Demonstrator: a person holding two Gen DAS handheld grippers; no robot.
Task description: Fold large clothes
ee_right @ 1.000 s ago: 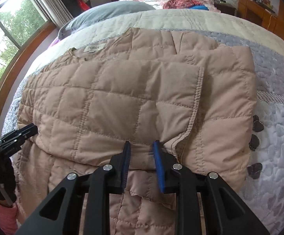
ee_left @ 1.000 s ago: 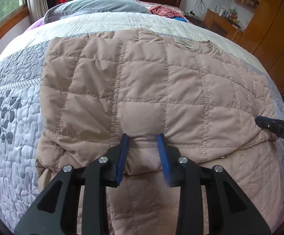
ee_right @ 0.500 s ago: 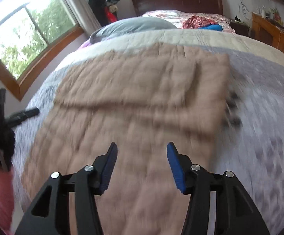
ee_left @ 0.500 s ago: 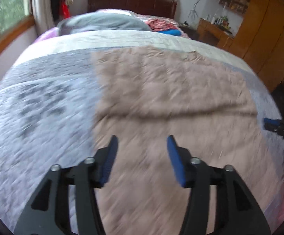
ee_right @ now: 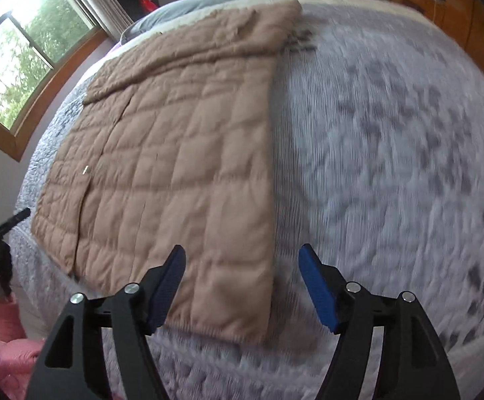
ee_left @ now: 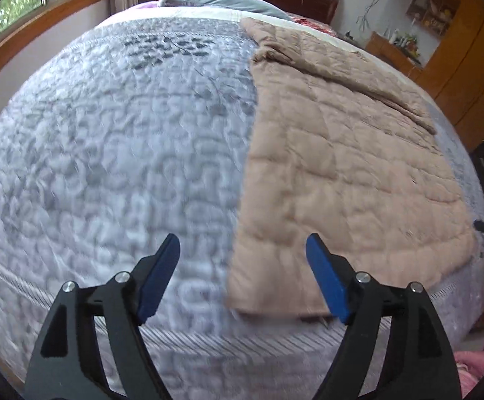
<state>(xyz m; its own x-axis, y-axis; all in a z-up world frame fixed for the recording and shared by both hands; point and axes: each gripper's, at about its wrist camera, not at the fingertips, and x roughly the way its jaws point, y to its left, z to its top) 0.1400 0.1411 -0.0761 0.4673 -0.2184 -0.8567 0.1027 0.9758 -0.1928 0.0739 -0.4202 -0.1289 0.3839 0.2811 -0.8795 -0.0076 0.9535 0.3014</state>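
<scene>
A beige quilted jacket (ee_left: 342, 166) lies flat on the bed, folded into a long rectangle, with a folded layer across its far end. It also shows in the right wrist view (ee_right: 182, 153). My left gripper (ee_left: 242, 276) is open and empty above the bed's front edge, near the jacket's near left corner. My right gripper (ee_right: 242, 286) is open and empty above the jacket's near right corner. Neither gripper touches the jacket.
The bed has a grey-white quilted bedspread (ee_left: 108, 150) with a leaf pattern. A grey pillow (ee_left: 215, 0) and a dark headboard stand at the far end. A window (ee_right: 18, 60) is on the left wall. Wooden cabinets (ee_left: 458, 50) stand on the right.
Both grippers let go of the jacket's folded edge, opened wide and pulled back toward the bed's front edge, apart from each other. The jacket stays folded.
</scene>
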